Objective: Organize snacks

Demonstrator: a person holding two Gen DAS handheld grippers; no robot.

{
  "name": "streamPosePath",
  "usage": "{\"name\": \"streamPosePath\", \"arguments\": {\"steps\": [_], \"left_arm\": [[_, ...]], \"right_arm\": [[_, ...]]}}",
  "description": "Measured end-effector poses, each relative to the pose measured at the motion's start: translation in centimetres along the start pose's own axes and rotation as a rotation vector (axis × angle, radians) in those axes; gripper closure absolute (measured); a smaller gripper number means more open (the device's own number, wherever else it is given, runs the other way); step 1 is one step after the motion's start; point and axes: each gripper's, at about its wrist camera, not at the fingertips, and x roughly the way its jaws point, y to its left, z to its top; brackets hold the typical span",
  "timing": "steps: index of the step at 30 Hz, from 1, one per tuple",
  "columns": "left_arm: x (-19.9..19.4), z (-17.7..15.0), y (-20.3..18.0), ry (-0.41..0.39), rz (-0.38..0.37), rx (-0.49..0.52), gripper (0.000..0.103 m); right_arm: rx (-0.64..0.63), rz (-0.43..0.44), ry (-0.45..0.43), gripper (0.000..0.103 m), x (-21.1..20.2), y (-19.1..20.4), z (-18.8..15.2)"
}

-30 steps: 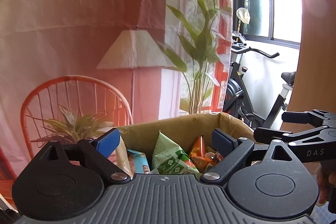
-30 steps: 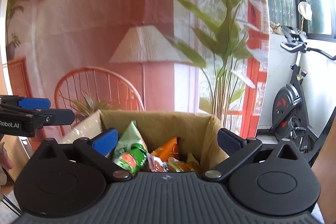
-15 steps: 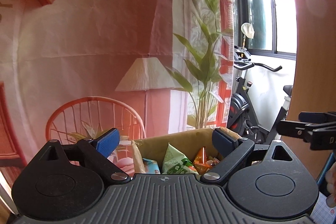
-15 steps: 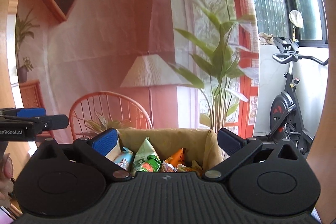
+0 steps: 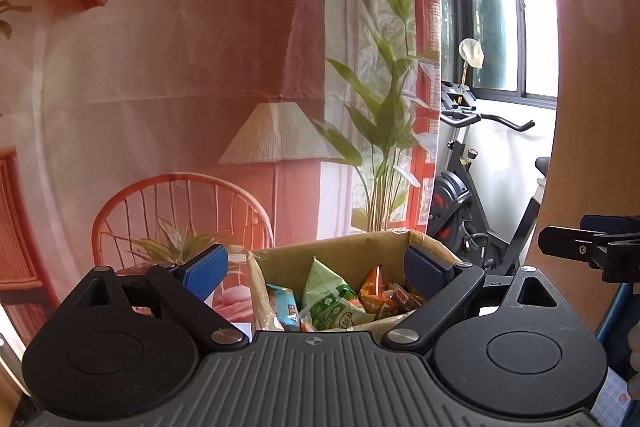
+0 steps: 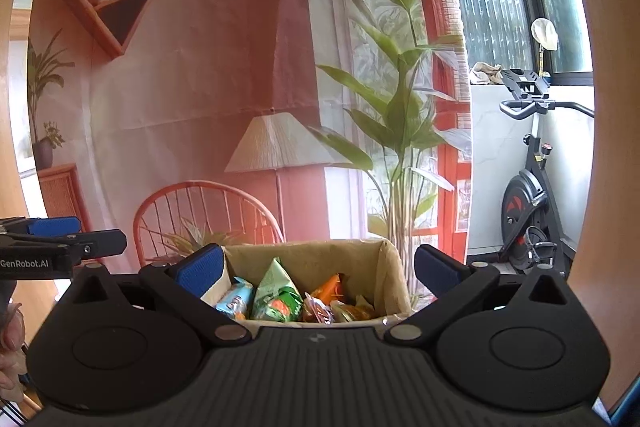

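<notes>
A brown paper-lined box [image 5: 340, 251] holds several snack packets: a green bag [image 5: 324, 291], an orange bag [image 5: 372, 291] and a light blue packet [image 5: 282, 303]. The box also shows in the right wrist view [image 6: 316, 255], with the green bag [image 6: 276, 291] and the blue packet [image 6: 236, 299]. My left gripper [image 5: 316, 267] is open and empty, held back from the box. My right gripper [image 6: 316, 267] is open and empty, likewise back from it. Each gripper shows at the edge of the other's view.
A printed backdrop [image 6: 200, 107] with a lamp, chair and plant hangs behind the box. An exercise bike [image 6: 532, 195] stands at the right by a window. A wooden panel [image 5: 592, 107] rises at the far right.
Both grippers have pulled back and tilted up, so the box looks smaller and lower in both views. Both stay open and empty.
</notes>
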Motion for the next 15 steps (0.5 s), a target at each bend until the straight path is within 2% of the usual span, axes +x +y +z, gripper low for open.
{"name": "streamPosePath", "arguments": {"steps": [15], "left_arm": [[-0.8, -2.2, 0.4, 0.046, 0.027, -0.072, 0.007]], "right_arm": [[-0.014, 0.003, 0.025, 0.0, -0.4, 0.9, -0.6]]}}
